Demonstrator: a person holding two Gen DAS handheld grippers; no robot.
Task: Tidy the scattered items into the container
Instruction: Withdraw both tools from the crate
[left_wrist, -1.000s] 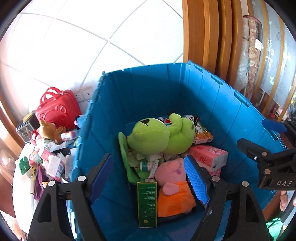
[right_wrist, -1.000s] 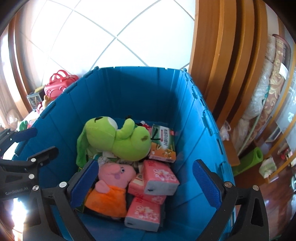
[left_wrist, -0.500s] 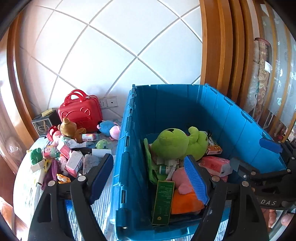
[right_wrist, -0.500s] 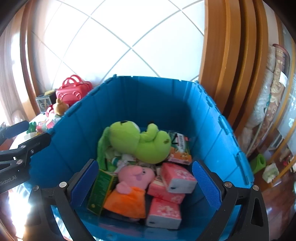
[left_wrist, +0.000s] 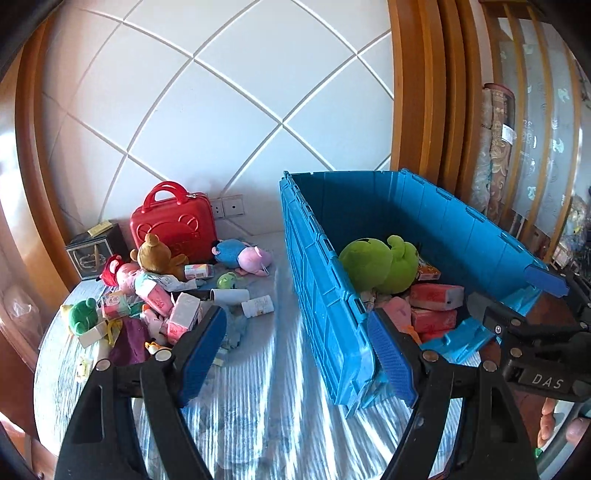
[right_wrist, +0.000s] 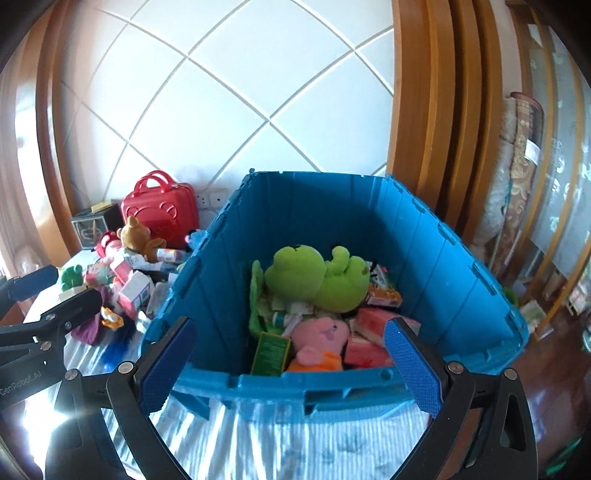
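A blue plastic crate (left_wrist: 317, 280) (right_wrist: 424, 236) stands on the table. It holds a green frog plush (right_wrist: 314, 277) (left_wrist: 376, 264), a pink pig plush (right_wrist: 321, 339), a green box (right_wrist: 271, 352) and pink tissue packs (left_wrist: 436, 297). Scattered toys and boxes (left_wrist: 159, 295) (right_wrist: 125, 284) lie left of the crate, with a brown bear (left_wrist: 159, 254) and a white bottle (left_wrist: 256, 306). My left gripper (left_wrist: 295, 350) is open and empty, above the table at the crate's near left corner. My right gripper (right_wrist: 288, 365) is open and empty, in front of the crate's near wall.
A red toy suitcase (left_wrist: 173, 221) and a dark box (left_wrist: 94, 251) stand at the back left against the tiled wall. Wooden frames (left_wrist: 424, 92) rise behind the crate. The table carries a striped cloth (left_wrist: 266, 387).
Both grippers have pulled back and up out of the crate. The left one has swung left, bringing the scattered pile into view. Both stayed open.
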